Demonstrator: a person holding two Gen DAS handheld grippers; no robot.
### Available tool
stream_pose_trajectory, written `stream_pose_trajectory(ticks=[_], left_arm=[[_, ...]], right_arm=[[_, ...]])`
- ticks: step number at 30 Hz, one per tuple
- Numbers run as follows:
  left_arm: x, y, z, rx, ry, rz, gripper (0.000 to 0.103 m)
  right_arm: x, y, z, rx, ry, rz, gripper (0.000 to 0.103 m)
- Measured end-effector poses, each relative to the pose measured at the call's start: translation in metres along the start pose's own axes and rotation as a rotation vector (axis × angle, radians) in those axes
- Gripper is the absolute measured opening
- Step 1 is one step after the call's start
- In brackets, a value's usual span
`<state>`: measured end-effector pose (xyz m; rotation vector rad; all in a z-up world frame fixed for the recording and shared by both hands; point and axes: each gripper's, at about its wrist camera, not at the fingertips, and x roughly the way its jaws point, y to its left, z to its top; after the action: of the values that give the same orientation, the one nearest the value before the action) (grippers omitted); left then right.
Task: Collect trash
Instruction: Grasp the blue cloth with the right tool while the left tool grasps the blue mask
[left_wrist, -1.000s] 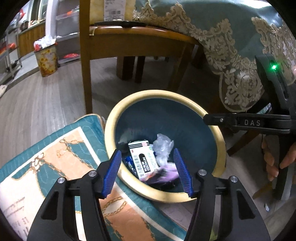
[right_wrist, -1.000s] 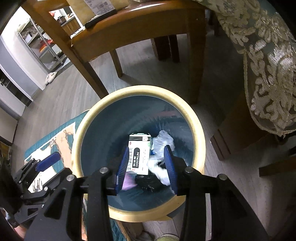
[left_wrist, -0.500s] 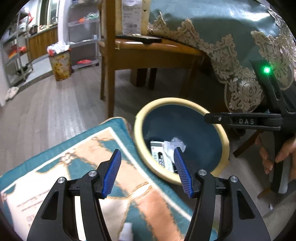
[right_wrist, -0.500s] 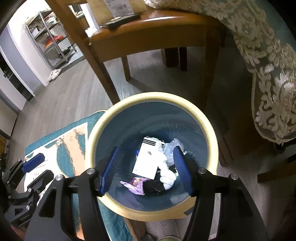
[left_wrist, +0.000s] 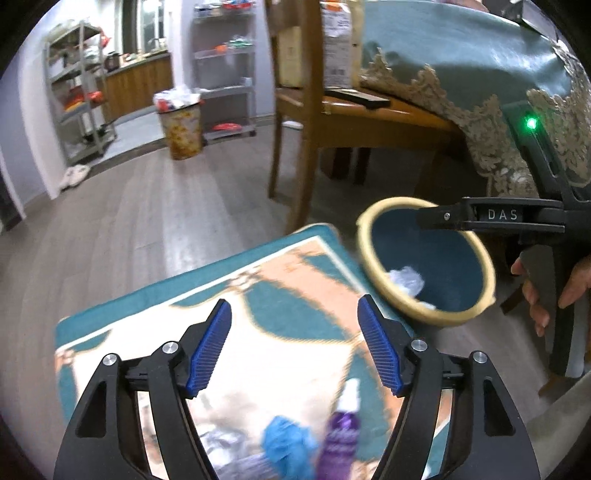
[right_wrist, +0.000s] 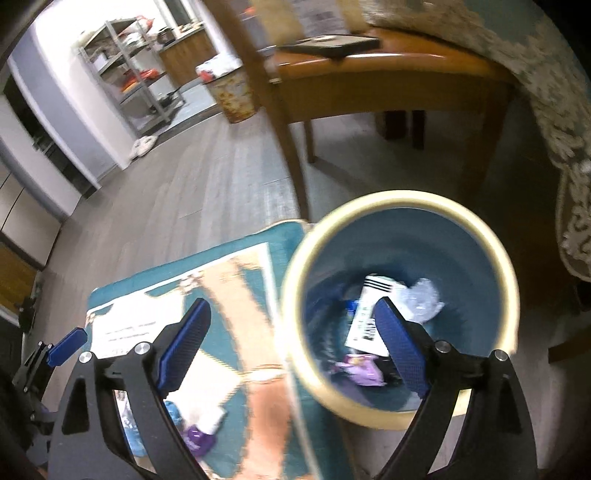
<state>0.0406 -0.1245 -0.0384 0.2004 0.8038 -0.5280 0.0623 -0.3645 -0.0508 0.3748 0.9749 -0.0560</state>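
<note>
Left wrist view: the left gripper (left_wrist: 293, 345) hangs over a patterned floor mat (left_wrist: 258, 288) in teal, peach and cream, its blue-padded jaws apart and opening, with nothing between them. Low in the frame, on the mat, lie a purple spray bottle (left_wrist: 341, 435) with a white nozzle and a crumpled blue piece of trash (left_wrist: 288, 448) (both blurred; the blue piece's material cannot be told). The trash bin (left_wrist: 491, 280), dark blue inside with a cream rim, stands on the wooden floor just beside the mat's right edge. Above its far rim reaches a black bar of the right gripper (left_wrist: 491, 216), marked "DAS", its handle held by a hand (left_wrist: 546, 291) at the right edge.

Right wrist view: the right gripper (right_wrist: 293, 350) points down at the bin's (right_wrist: 406, 410) near-left rim, its jaws wide apart and opening, empty; one finger is seen against the mat (right_wrist: 207, 280), the other against the bin's mouth. Inside the bin lie a white printed carton (right_wrist: 365, 317), a crumpled clear plastic wrapper (right_wrist: 421, 301) and a purple scrap (right_wrist: 360, 367). The spray bottle (right_wrist: 201, 434) shows low on the mat. Behind stand a wooden chair (right_wrist: 388, 85) with a dark flat object on its seat, and a lace-edged tablecloth (right_wrist: 569, 155) hanging at the right.
</note>
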Motion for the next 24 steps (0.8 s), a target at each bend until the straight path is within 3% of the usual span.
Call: stream_pose_trajectory(ticks=[8, 15, 21, 24], left_arm=[[-0.038, 0.062, -0.031, -0.062, 0.006, 0.103, 0.072], [-0.053, 0.114, -0.072, -0.107, 0.078, 0.200, 0.072], [-0.053, 0.136, -0.110, -0.173, 0.151, 0.200, 0.072], [-0.052, 0.132, -0.120, -0.175, 0.172, 0.195, 0.072]], right_arm=[[0.020, 0.066, -0.016, -0.046, 0.048, 0.047, 0.089], [0.028, 0.097, -0.040, -0.029, 0.083, 0.029, 0.089], [0.040, 0.106, -0.070, -0.015, 0.139, 0.016, 0.089], [0.046, 0.115, -0.083, -0.063, 0.176, 0.028, 0.081]])
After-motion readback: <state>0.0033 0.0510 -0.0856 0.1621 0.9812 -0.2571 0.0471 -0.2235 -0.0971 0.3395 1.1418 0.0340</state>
